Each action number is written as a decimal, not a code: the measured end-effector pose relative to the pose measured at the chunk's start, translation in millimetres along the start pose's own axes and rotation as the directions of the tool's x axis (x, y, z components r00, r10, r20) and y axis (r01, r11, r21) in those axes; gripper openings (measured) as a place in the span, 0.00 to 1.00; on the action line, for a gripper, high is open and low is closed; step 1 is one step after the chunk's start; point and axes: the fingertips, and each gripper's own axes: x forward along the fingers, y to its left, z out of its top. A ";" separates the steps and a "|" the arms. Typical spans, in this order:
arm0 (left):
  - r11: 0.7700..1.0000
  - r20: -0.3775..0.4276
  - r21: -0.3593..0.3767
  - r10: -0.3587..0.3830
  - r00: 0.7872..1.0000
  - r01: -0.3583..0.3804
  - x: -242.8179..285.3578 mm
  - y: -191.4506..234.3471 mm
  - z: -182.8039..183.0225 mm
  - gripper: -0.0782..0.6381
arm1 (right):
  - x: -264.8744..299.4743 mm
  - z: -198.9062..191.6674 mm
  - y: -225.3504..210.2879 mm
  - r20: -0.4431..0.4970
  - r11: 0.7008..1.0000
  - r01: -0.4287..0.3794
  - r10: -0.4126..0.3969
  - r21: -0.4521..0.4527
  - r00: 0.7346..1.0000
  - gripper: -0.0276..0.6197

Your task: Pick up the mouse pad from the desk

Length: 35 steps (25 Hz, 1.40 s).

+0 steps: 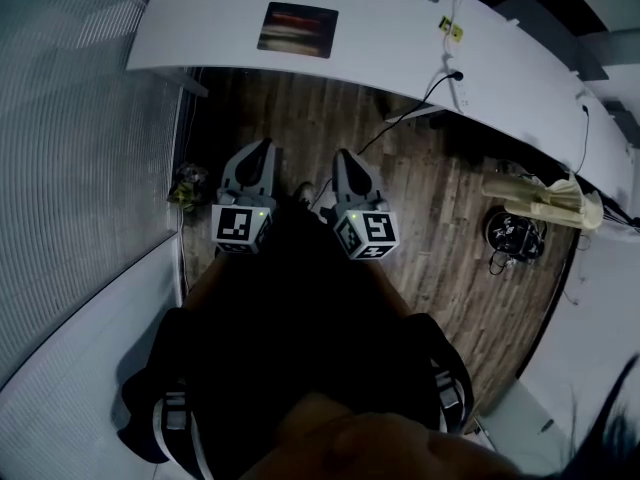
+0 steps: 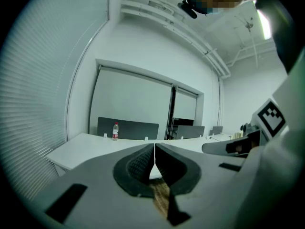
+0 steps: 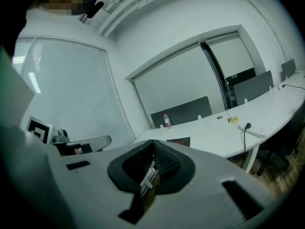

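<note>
- On the white desk [image 1: 400, 28], well apart from both grippers, the mouse pad [image 1: 298, 29] lies flat.
- Left gripper [image 1: 260, 153]: jaws pressed together, holding nothing.
- Right gripper [image 1: 343, 160]: jaws pressed together, empty.

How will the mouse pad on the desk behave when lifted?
The mouse pad lies dead flat on the desk, so probably thin, floppy, likely drooping if lifted by one edge. Small, so probably light. Its flush edge may resist pinching.
</note>
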 end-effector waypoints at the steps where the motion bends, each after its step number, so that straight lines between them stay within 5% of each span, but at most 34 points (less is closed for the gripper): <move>1: 1.000 -0.009 -0.009 0.001 1.000 -0.001 2.1 -5.5 -2.0 0.12 | -1.0 0.0 -5.4 -0.001 1.000 -0.005 0.005 -0.001 1.000 0.04; 16: 1.000 -0.028 -0.010 -0.013 1.000 0.013 50.7 -10.5 -11.7 0.12 | 28.8 4.6 -43.5 -0.023 1.000 -0.008 0.009 0.023 1.000 0.04; 35: 0.996 -0.162 -0.080 -0.046 0.986 0.033 183.0 101.1 -6.5 0.12 | 199.5 26.9 -71.6 -0.099 0.998 0.056 -0.053 0.032 0.994 0.04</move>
